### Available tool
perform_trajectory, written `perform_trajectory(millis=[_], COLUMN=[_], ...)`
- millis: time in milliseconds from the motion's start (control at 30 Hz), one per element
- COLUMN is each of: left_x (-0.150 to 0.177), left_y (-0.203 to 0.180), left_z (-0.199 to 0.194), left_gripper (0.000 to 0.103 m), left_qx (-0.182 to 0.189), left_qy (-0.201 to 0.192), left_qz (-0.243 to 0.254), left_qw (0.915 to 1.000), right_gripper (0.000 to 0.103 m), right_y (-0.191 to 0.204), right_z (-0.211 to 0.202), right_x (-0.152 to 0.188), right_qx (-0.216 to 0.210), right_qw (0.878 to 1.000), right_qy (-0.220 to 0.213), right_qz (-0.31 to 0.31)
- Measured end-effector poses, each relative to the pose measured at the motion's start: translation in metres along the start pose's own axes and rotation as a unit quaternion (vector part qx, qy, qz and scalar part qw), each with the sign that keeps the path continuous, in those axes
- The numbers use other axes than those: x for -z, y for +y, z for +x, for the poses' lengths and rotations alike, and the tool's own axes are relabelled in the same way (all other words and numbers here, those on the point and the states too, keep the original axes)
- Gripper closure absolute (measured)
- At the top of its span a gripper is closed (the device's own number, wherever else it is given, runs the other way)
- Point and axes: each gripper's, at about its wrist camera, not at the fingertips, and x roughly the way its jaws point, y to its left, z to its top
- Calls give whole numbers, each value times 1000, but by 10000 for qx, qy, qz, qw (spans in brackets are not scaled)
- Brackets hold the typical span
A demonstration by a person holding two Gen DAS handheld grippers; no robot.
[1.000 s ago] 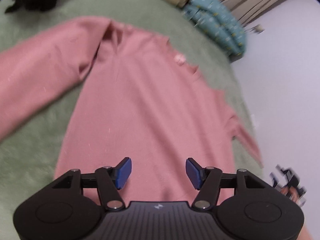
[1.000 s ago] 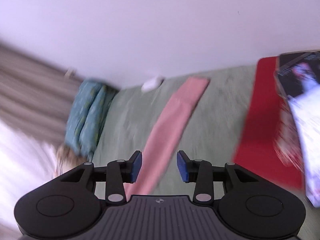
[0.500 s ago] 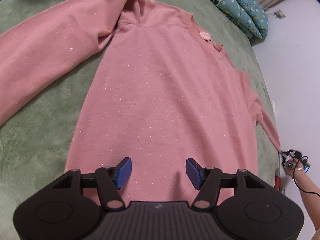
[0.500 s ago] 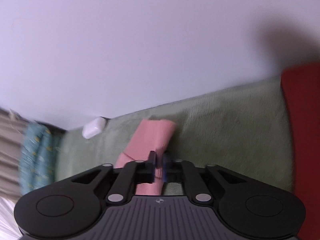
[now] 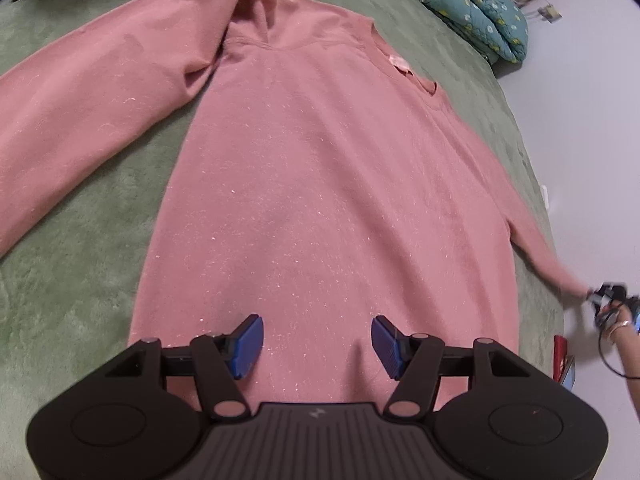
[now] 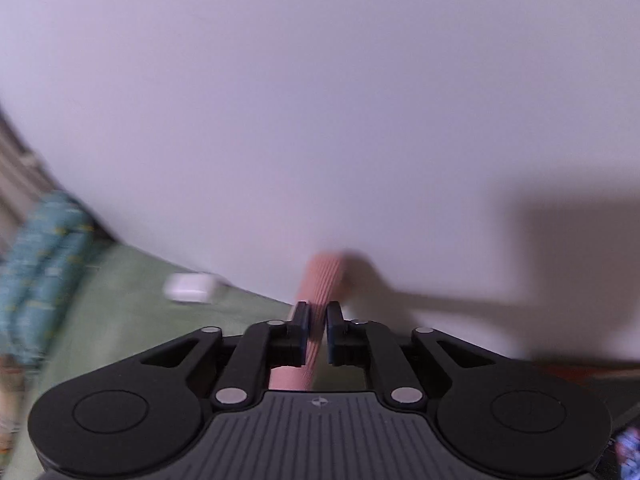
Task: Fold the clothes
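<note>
Pink sweatshirt lay flat, hem-to-collar axis running up-frame from the wide-jawed left gripper; right gripper, at lower right, pinched its sleeve cuff.

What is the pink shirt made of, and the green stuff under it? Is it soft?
The pink sweatshirt looks like soft knitted cotton or fleece: matte, with tiny pale lint specks and a ribbed cuff clamped in the right gripper. The green blanket looks like plush fleece, with fuzzy, clumped pile. Both probably feel soft.
</note>
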Motion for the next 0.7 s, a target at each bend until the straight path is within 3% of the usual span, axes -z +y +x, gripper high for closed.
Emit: perform_trajectory(millis=[200,267,400,467,533,700], left_x=[-9,-12,-25,-29,-28,-4], left_y=[8,10,41,67,98,167], left_z=[-34,-45,-96,-123,-148,-179], left_gripper=[44,44,42,42,42,42], left_qx=[98,130,139,13,-19,384], left_qy=[-323,-431,-857,-1082,-1249,-1559], left_qz=[-44,-59,-208,-378,-646,-1635], left_qw=[9994,9990,9960,9934,9901,9734], right_gripper=[62,61,50,50,50,47], right_y=[-23,-29,-40,-42,-40,-23], right_z=[-26,-54,-122,-141,-161,-174], right_x=[0,-4,10,27,65,160], right_qx=[-320,-508,-1434,-1737,-2200,-2869], right_qw=[9994,9985,9896,9844,9724,9369], right_qy=[68,-42,-1,199,709,1937], right_qz=[-111,-174,-134,-177,-325,-491])
